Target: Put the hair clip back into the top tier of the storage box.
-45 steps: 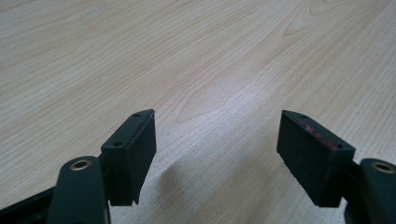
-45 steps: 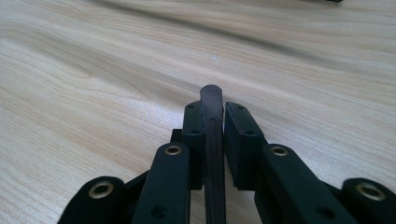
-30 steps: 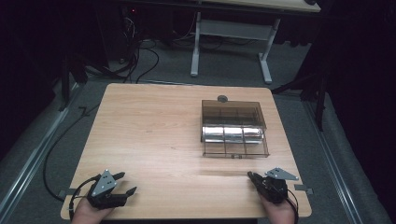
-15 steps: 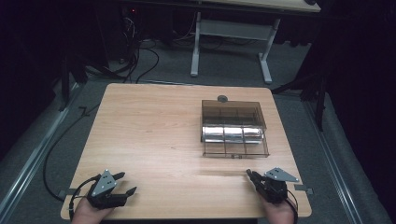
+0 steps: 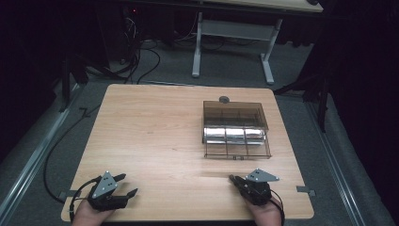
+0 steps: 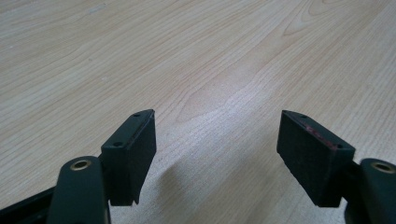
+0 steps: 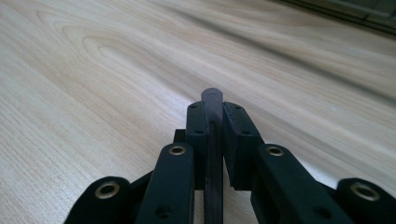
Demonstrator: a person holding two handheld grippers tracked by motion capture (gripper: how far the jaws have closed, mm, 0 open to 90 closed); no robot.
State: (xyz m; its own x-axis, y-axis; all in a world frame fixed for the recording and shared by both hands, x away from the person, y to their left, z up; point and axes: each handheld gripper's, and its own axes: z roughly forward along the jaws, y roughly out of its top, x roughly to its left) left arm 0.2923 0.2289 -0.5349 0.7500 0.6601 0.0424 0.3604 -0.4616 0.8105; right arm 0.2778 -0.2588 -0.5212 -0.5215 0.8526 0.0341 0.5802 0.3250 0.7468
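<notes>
Two tools sit at the near edge of my bench [image 5: 155,141], a light wood-grain top with rounded corners standing on grey carpeted floor [image 5: 56,141] in a dark room. I take the clear box [image 5: 235,128] as my landmark: a smoke-tinted plastic organiser with divided compartments, lying on the right half of the bench toward the far side, with something shiny and silver across its middle row. Just beyond the box, at the far edge, lies a small dark round object [image 5: 224,99]; I cannot tell what it is. Farther behind the box, off the bench, stands another table [image 5: 233,28] on white legs, with cables [image 5: 141,56] looping across the floor to the left of it.

My left tool [image 5: 127,184] rests well apart from the box, near and far to its left, jaws spread wide over bare wood. My right tool [image 5: 234,179] lies near the box's front side, a strip of bare bench between them; its jaws are pressed together on a thin dark strip [image 7: 213,140] that pokes just past their tips. Between either tool and the box I see only open wood.
</notes>
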